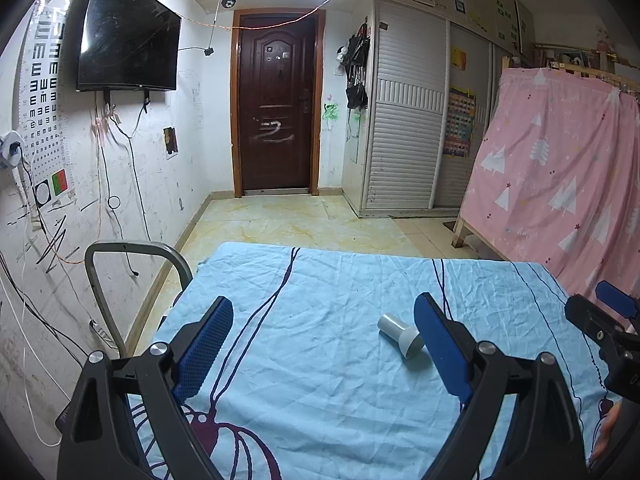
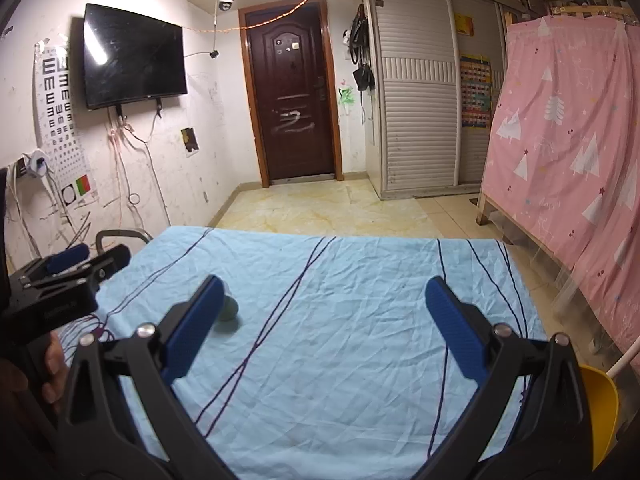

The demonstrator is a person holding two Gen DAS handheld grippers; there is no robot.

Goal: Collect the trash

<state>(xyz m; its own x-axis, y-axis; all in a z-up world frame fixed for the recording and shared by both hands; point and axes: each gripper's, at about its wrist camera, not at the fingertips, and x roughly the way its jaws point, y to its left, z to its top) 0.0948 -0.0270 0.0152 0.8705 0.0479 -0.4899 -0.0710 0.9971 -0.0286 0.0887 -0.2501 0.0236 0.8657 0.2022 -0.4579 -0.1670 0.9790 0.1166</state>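
From the left wrist camera I see my left gripper [image 1: 324, 336] spread wide over the blue sheet [image 1: 328, 400], the small grey cylinder [image 1: 401, 334] lying just inside its right finger, untouched. The right wrist camera shows my right gripper [image 2: 324, 320] equally apart, the cylinder [image 2: 229, 309] half hidden at centre left, and a yellow bin [image 2: 600, 412] lower right.

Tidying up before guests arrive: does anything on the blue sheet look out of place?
Yes. A small grey cylinder lies tipped on its side on the blue sheet, the only loose item there. It sits just beside the open left claw, untouched. The sheet itself is wrinkled but not stained.
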